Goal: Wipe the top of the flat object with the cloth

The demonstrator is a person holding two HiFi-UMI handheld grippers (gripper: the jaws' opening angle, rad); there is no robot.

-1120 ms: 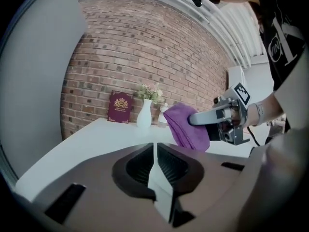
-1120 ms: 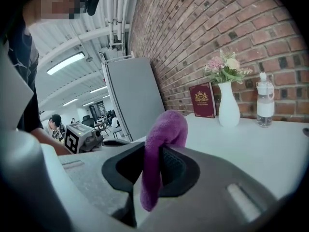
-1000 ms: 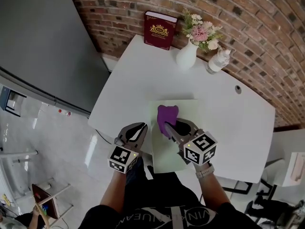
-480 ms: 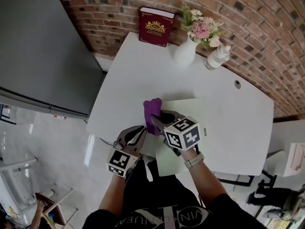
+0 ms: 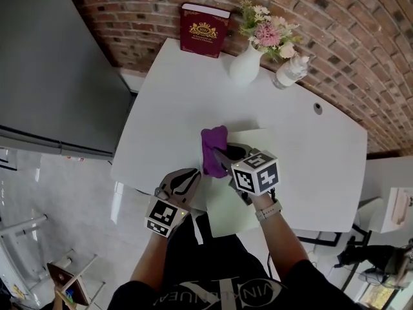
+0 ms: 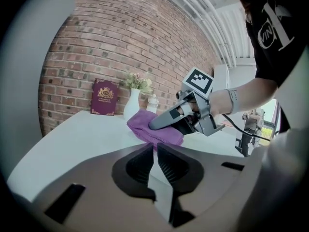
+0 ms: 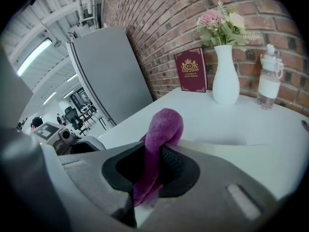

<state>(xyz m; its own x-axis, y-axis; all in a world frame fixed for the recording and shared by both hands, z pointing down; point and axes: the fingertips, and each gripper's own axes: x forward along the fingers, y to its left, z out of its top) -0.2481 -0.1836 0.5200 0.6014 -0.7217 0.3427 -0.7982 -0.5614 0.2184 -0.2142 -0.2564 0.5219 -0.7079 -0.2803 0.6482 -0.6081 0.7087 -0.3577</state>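
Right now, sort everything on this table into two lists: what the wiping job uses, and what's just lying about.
In the job:
purple cloth, clamped in the right gripper
pale green flat sheet
left gripper, jaws together near the sheet's edge

Just lying about:
red book
white vase of flowers
clear bottle

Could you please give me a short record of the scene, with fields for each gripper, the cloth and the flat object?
Left gripper: fingers shut on the pale green sheet's left edge
Right gripper: fingers shut on the purple cloth
Cloth: bunched, at the sheet's far left corner
Sheet: lying flat on the white table
Table's far edge: book, vase of flowers, bottle
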